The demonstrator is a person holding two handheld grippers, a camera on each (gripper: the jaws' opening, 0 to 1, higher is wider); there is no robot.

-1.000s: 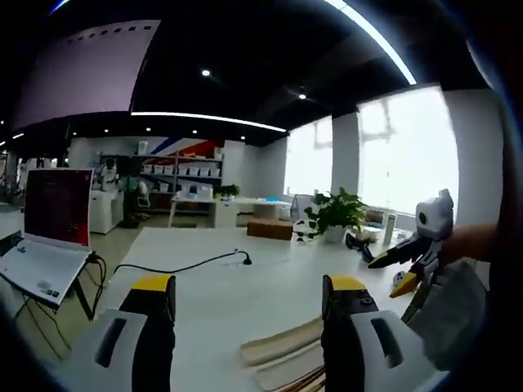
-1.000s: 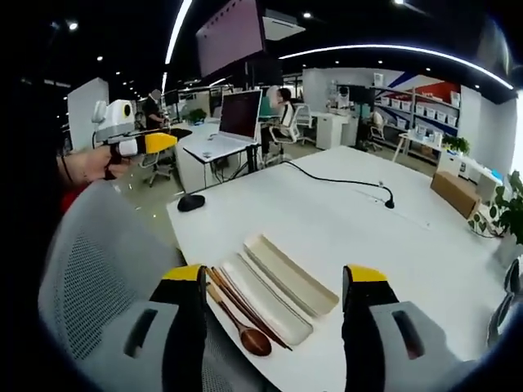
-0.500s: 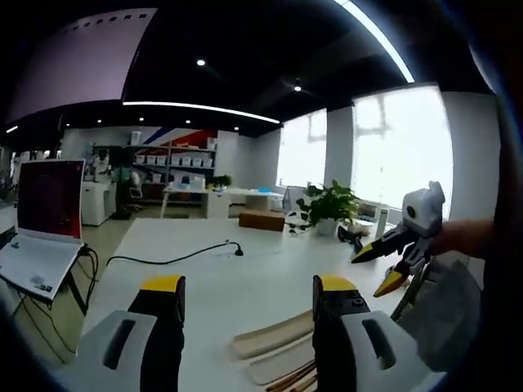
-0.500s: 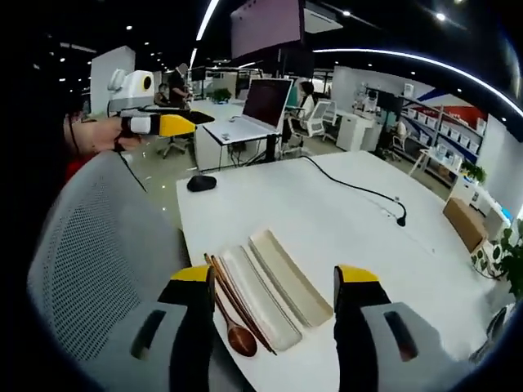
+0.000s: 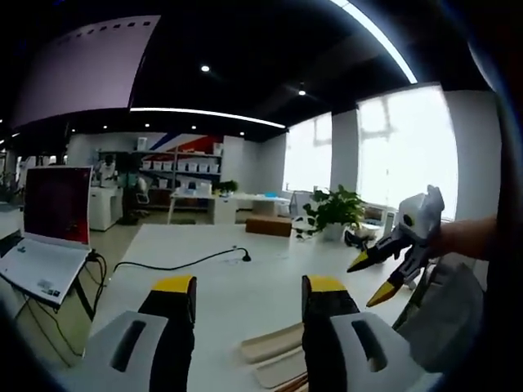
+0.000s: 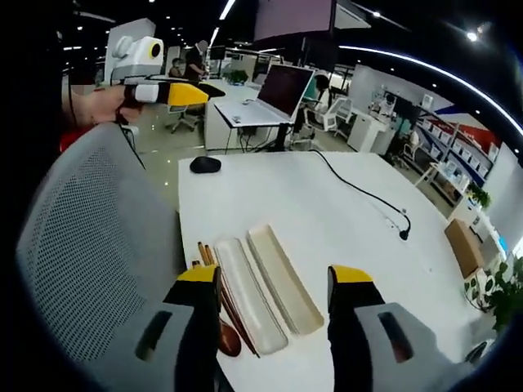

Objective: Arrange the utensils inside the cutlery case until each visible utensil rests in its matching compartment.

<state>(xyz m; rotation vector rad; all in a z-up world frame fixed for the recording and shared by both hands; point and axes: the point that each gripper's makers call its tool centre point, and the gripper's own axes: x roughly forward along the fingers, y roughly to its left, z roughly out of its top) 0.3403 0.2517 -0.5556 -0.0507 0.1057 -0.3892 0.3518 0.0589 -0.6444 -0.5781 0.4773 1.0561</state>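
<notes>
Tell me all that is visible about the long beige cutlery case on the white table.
The long beige cutlery case lies open on the white table near its edge, as two narrow shallow trays side by side, matte like plastic. Both trays look empty. Brown wooden chopsticks and a spoon lie against its left side. No gripper touches it.

At lower centre of the right gripper view we see a matt cream cutlery case (image 6: 274, 282), smooth like moulded plastic, on a smooth white table (image 6: 327, 212) with a faint sheen. Just left of it lie dark brown, wood-like chopsticks (image 6: 229, 306) and a glossier spoon (image 6: 226, 337). At left, a grey chair back (image 6: 90, 237) of open mesh cloth. The right gripper (image 6: 274, 306) has matt grey plastic jaws with yellow tips.
</notes>
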